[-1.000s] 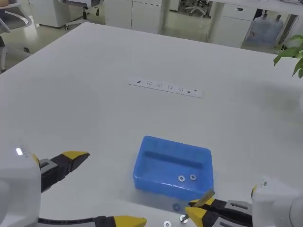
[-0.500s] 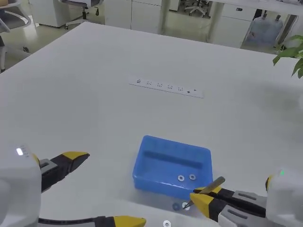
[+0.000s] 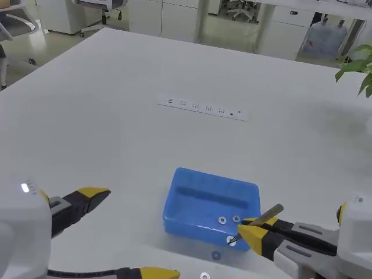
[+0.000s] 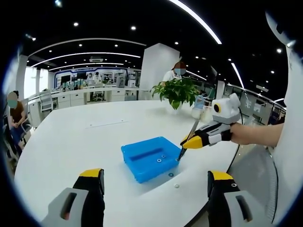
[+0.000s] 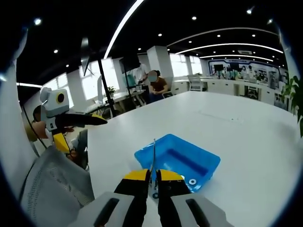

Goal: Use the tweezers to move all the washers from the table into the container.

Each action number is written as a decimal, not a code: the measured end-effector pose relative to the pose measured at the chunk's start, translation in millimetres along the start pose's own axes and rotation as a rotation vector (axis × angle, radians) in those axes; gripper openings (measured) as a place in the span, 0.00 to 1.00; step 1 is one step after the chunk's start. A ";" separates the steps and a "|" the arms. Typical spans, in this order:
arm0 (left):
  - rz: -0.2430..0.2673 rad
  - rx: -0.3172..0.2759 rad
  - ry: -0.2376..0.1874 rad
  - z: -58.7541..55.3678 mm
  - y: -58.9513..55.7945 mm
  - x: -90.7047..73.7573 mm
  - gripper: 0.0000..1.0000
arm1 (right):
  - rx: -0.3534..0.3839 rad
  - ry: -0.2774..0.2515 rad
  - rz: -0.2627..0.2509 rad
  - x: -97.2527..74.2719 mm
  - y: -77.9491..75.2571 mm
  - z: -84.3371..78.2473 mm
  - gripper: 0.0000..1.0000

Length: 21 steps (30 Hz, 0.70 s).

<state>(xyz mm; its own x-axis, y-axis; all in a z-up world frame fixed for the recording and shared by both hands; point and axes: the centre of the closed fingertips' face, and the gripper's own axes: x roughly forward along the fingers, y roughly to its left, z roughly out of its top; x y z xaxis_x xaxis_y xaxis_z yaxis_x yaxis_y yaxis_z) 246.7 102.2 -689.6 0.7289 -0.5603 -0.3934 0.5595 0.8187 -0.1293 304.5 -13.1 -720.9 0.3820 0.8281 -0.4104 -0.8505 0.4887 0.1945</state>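
Blue plastic container [image 3: 181, 223] is seen on the white table [image 3: 116, 128], with two washers [image 3: 222, 220] inside. The tweezers [image 3: 271, 213] are clenched by the right gripper [image 3: 245, 231], which is held low at the lower right. Their long axis is slanted and the tip is pointed down-left at the container's near wall, where a third washer [image 3: 231, 240] seems to be pinched. The left gripper [image 3: 142, 231] is released, jaws wide apart.

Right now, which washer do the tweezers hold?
The washer at the tweezers' tip, before the blue container's near wall; the others lie inside it or on the table.
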 end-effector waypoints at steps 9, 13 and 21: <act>-0.003 0.000 0.001 -0.1 -1.1 -0.5 0.92 | -0.015 -0.015 0.007 2.4 -2.3 11.6 0.03; -0.003 0.000 0.003 -0.4 -1.2 -1.3 0.92 | -0.032 -0.014 0.007 4.5 -5.9 16.3 0.03; -0.002 0.000 0.005 -1.0 -1.7 -1.6 0.92 | -0.052 -0.018 0.013 10.6 -10.6 25.4 0.03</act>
<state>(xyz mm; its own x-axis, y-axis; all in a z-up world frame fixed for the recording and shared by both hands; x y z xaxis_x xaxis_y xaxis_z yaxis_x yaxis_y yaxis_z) 244.2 101.9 -689.6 0.7259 -0.5614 -0.3973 0.5609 0.8176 -0.1304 326.7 -2.5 -704.8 0.3769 0.8394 -0.3916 -0.8730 0.4632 0.1527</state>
